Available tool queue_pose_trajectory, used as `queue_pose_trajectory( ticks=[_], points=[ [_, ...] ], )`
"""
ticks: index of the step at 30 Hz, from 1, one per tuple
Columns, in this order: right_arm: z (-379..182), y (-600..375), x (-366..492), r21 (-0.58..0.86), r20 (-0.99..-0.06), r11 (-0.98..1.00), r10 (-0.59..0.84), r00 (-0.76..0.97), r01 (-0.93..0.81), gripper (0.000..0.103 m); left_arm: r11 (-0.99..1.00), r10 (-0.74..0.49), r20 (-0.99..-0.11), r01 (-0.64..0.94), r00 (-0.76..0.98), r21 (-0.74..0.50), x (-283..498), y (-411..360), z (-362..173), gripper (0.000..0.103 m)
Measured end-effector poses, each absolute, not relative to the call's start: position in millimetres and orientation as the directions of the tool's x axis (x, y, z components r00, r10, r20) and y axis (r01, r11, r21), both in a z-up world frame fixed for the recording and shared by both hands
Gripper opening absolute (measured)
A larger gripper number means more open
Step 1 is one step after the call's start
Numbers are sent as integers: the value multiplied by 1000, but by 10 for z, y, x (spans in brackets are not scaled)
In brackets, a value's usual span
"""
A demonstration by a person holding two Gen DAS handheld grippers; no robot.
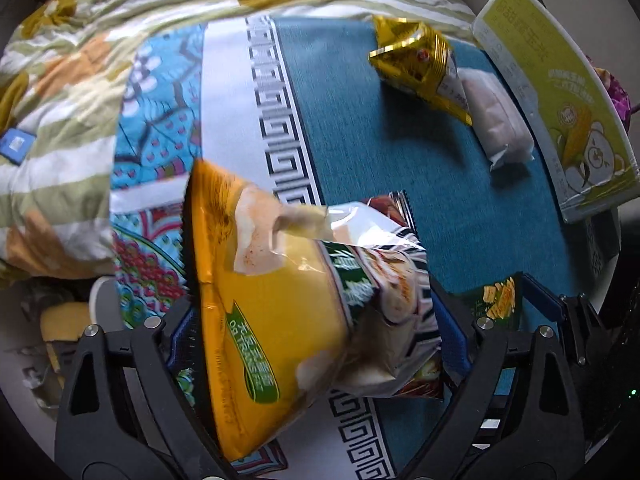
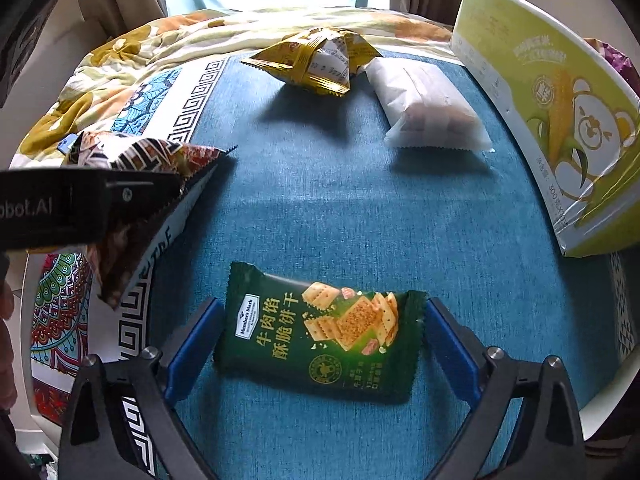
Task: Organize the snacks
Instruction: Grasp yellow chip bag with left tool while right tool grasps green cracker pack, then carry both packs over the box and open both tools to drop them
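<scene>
My left gripper (image 1: 316,312) is shut on a large yellow snack bag (image 1: 272,320), with a black-and-white patterned bag (image 1: 400,280) bunched against it between the blue pads. Both bags hang above the tablecloth. In the right wrist view the same patterned bag (image 2: 152,168) sticks out past the left gripper's black housing (image 2: 60,204). My right gripper (image 2: 322,312) is open and points down over a green cracker packet (image 2: 320,336). The packet lies flat on the blue cloth between the fingers, and the pads stand at its short ends without squeezing it.
A gold packet (image 2: 312,60) and a white packet (image 2: 428,108) lie at the far side of the blue tablecloth (image 2: 320,220). A yellow-green box (image 2: 560,112) with a bear and corn print stands along the right edge. A floral quilt (image 1: 80,80) is bunched at the left and back.
</scene>
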State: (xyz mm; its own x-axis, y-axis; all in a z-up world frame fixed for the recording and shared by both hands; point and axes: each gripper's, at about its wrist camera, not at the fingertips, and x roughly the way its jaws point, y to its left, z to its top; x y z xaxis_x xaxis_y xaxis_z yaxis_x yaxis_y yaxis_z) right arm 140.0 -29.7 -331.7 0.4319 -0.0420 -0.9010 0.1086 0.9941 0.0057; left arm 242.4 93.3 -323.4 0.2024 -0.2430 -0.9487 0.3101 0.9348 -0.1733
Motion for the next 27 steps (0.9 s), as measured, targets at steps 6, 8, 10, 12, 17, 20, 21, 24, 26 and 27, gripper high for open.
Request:
queue_pose_trajectory(
  ticks=[6,8,10,12,17,20,21,24,26,27],
  points=[
    [-3298,-263,1435,5,-894,997,-29,448,74,84,926,-270,-935,329,229,-187,2285,917,-3174,78],
    [-3305,-268,1445,8,-892,997,-26,451,74,82,927,-270,-934,327,233,-186,2278,944,-3157,77],
    [-3298,-273,1465,0,-889,998,-27,457,60,79,927,-269,-931,329,246,-180,2275,983,-3122,76],
    [-3281,-272,1479,-12,-885,999,-31,464,43,72,925,-285,-926,326,248,-198,2273,1009,-3097,73],
    [-3271,-338,1516,9,-880,999,-14,475,48,70,924,-298,-922,319,249,-213,2279,1052,-3028,72],
    [-3238,-385,1486,42,-873,998,10,487,56,67,923,-299,-920,323,253,-211,2268,1050,-2982,72],
    [-3229,-397,1480,46,-872,997,12,489,57,67,922,-304,-918,321,254,-217,2270,1058,-2964,72],
    [-3183,-415,1453,47,-864,997,10,504,61,66,921,-313,-913,316,260,-226,2272,1088,-2915,72],
    [-3139,-428,1432,45,-856,997,5,517,65,66,920,-317,-910,319,267,-227,2271,1096,-2876,71],
    [-3111,-432,1423,46,-851,997,5,525,66,66,919,-320,-907,321,273,-227,2259,1101,-2838,71]
  ],
)
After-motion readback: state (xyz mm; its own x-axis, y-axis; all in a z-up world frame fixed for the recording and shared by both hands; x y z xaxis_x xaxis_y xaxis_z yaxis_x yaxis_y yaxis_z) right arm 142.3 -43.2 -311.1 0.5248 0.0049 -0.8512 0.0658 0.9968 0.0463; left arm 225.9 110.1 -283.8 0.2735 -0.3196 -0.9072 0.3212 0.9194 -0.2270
